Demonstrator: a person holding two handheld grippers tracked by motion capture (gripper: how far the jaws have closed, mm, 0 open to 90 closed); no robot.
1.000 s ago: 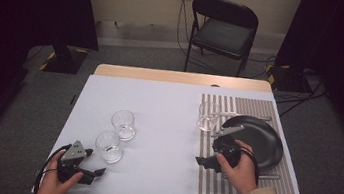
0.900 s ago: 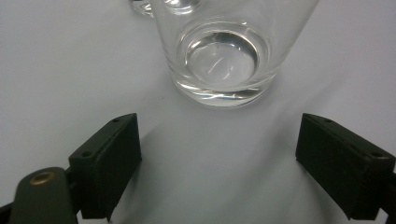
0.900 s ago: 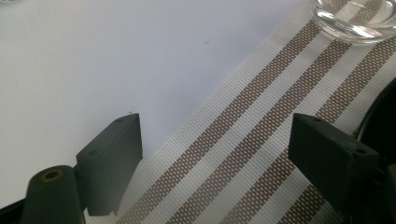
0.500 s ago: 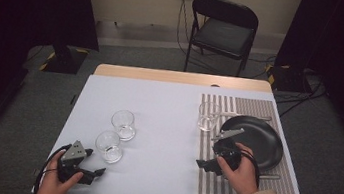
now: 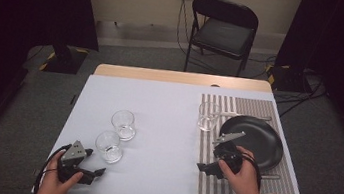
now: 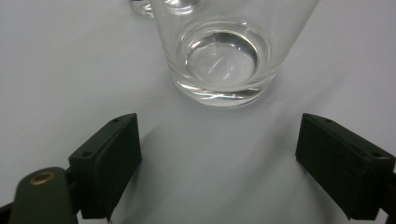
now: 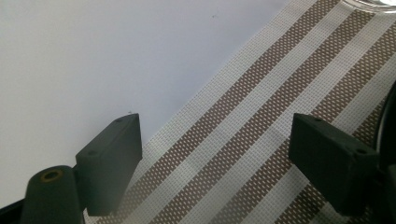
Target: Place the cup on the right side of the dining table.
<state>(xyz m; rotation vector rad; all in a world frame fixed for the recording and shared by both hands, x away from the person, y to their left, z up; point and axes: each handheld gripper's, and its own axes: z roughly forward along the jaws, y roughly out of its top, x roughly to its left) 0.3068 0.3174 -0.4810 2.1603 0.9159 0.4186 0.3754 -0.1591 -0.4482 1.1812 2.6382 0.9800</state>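
Observation:
Two clear glasses stand on the white table; the nearer glass (image 5: 109, 145) (image 6: 219, 56) is just ahead of my left gripper (image 5: 93, 173) (image 6: 233, 168), whose jaws stand open and empty on either side of its base. The farther glass (image 5: 123, 124) (image 6: 163, 3) is behind it. My right gripper (image 5: 206, 168) (image 7: 229, 168) is open and empty, low over the left edge of the striped placemat (image 5: 208, 192) (image 7: 261, 121). Beside it lies a black plate (image 5: 260, 139) (image 7: 388, 126). A third glass (image 5: 208, 116) (image 7: 373, 3) stands on the mat's far left part.
Cutlery (image 5: 245, 116) lies on the mat beyond the plate, and another piece (image 5: 270, 176) lies near the right hand. A black folding chair (image 5: 224, 31) stands beyond the table's far edge. Bare white tabletop (image 5: 166, 126) stretches between the two grippers.
The right hand and its gripper have shifted only slightly at the plate's near left edge. The left gripper and the glasses have not moved.

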